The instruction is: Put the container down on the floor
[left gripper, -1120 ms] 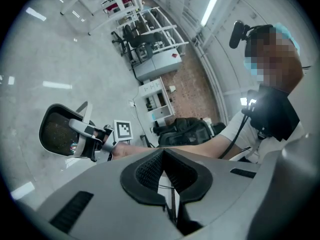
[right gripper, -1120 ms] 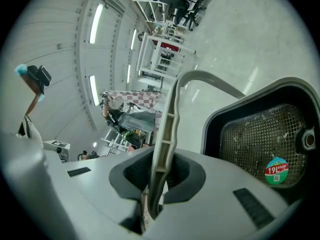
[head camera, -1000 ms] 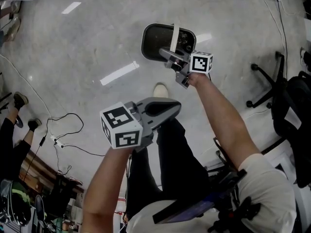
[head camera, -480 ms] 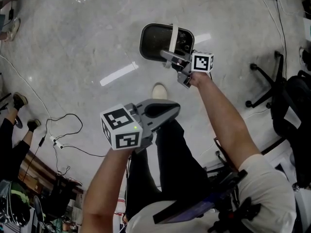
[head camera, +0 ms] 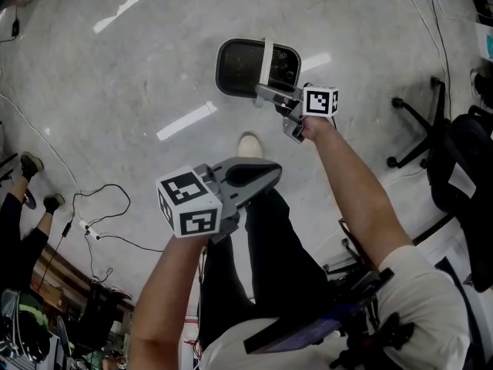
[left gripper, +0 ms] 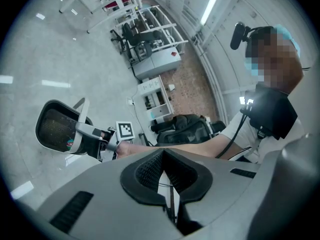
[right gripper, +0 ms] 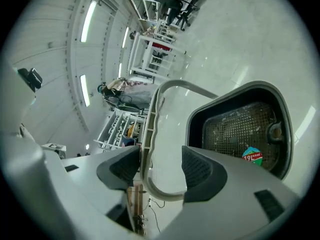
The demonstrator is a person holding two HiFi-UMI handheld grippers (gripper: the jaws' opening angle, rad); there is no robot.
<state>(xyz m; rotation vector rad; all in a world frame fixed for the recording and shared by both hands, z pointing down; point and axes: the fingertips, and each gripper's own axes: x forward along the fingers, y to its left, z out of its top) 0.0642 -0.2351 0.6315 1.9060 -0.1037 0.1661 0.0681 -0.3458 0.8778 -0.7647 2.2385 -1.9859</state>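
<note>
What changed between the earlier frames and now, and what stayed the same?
The right gripper has just opened its jaws and let go of the white handle, which still stands between them. The container sits on the floor as before. The left gripper stayed shut and empty.

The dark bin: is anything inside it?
Only a mesh bottom and a round coloured sticker show inside the bin. Its near part is covered by the right gripper, whose jaws have just been opening, the white handle between them.
</note>
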